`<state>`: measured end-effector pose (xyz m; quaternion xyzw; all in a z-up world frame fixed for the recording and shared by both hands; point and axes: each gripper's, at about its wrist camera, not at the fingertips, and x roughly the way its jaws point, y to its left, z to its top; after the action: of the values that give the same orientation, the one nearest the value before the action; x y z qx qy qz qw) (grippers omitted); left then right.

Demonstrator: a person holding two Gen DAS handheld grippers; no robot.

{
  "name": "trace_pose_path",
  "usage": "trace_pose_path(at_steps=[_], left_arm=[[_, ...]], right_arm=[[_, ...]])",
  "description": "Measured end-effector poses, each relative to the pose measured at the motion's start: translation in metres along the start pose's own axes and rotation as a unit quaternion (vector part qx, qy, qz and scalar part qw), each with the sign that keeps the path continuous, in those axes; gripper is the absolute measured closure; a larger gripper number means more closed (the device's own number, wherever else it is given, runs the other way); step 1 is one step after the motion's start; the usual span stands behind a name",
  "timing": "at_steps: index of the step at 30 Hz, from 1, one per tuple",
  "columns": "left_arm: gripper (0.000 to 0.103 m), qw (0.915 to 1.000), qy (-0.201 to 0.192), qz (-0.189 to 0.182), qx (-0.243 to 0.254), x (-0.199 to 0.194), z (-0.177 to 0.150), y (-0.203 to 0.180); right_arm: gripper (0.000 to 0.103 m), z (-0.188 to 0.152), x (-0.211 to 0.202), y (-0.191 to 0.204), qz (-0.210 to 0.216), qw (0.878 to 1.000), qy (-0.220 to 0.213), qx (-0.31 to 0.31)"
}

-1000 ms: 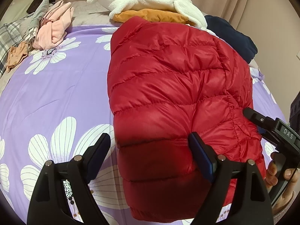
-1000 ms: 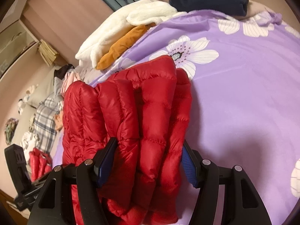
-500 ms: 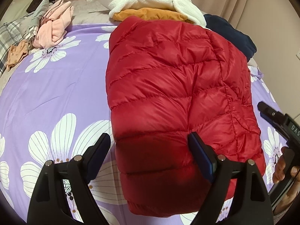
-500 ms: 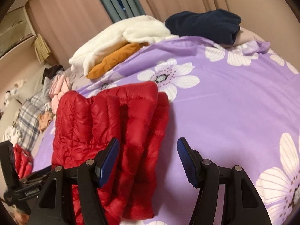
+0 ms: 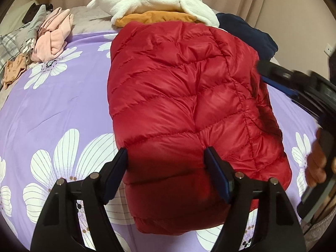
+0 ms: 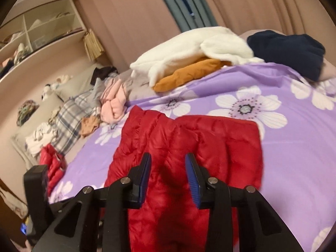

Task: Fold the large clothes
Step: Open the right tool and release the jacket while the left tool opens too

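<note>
Two close wrist fisheyes angled down over the bed point(image 5: 52, 109), from its near edge, both sharing the red jacket point(image 5: 184, 105).

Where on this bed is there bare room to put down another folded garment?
Bare bedspread lies between the red jacket and the pink clothes, and beyond the jacket's other side in the right wrist view. The far edge is crowded: white fleece, orange garment, navy garment.

Black hand-held gripper point(image 6: 168, 178), blue pads point(image 6: 192, 180)
</note>
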<state>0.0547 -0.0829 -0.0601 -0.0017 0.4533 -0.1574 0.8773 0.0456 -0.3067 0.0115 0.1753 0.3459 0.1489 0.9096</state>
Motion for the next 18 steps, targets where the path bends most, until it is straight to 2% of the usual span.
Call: trace_pose_path(at_steps=[4,7,10,14,18], left_arm=[[0.029,1.0,0.0,-0.004,0.0,0.002,0.0,0.001],[0.029,1.0,0.0,-0.002,0.003,0.003,0.001,0.0],[0.029,1.0,0.001,0.005,0.005,0.001,0.0,-0.001],[0.029,1.0,0.002,0.005,0.0,-0.001,-0.002,-0.001],[0.029,0.9999,0.002,0.012,0.003,-0.001,-0.004,-0.005]], right_arm=[[0.067,-0.005,0.028,-0.013,-0.027,0.998,0.042,0.024],[0.067,-0.011,0.03,-0.016,-0.039,0.998,0.048,0.03],[0.067,-0.013,0.01,-0.009,-0.026,0.999,0.038,0.026],[0.067,-0.024,-0.026,0.012,0.007,1.0,0.015,-0.024],[0.067,-0.044,-0.041,0.022,0.0,0.998,0.028,-0.065]])
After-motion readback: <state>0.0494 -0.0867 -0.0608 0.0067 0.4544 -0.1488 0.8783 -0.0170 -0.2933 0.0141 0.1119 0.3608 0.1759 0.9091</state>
